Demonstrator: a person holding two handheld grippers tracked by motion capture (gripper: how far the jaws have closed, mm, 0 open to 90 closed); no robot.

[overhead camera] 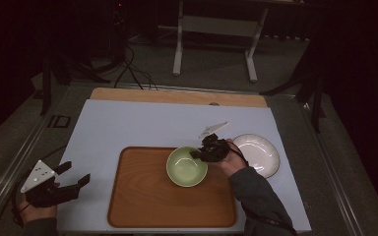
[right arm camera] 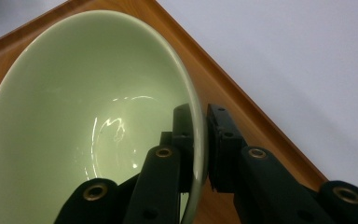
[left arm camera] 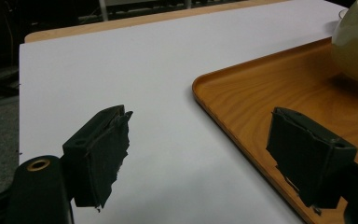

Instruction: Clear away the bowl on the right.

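Note:
A pale green bowl [overhead camera: 186,166] sits over the upper right part of the wooden tray [overhead camera: 142,196]. My right gripper [overhead camera: 197,154] is shut on the bowl's rim at its right side. In the right gripper view the green bowl [right arm camera: 74,116] is tilted, with one jaw inside its wall and one outside, and my right gripper [right arm camera: 199,149] clamps the rim. My left gripper [overhead camera: 76,173] stands open and holds nothing, off the tray's left edge near the table's front left. In the left gripper view my left gripper [left arm camera: 205,158] spans the tray's edge [left arm camera: 223,126], with the green bowl [left arm camera: 356,44] at far right.
A white plate [overhead camera: 258,153] lies on the white tabletop [overhead camera: 142,125] just right of the tray. A wooden strip [overhead camera: 177,96] borders the table's far edge. Cables and a white stand's legs [overhead camera: 214,44] are on the floor beyond.

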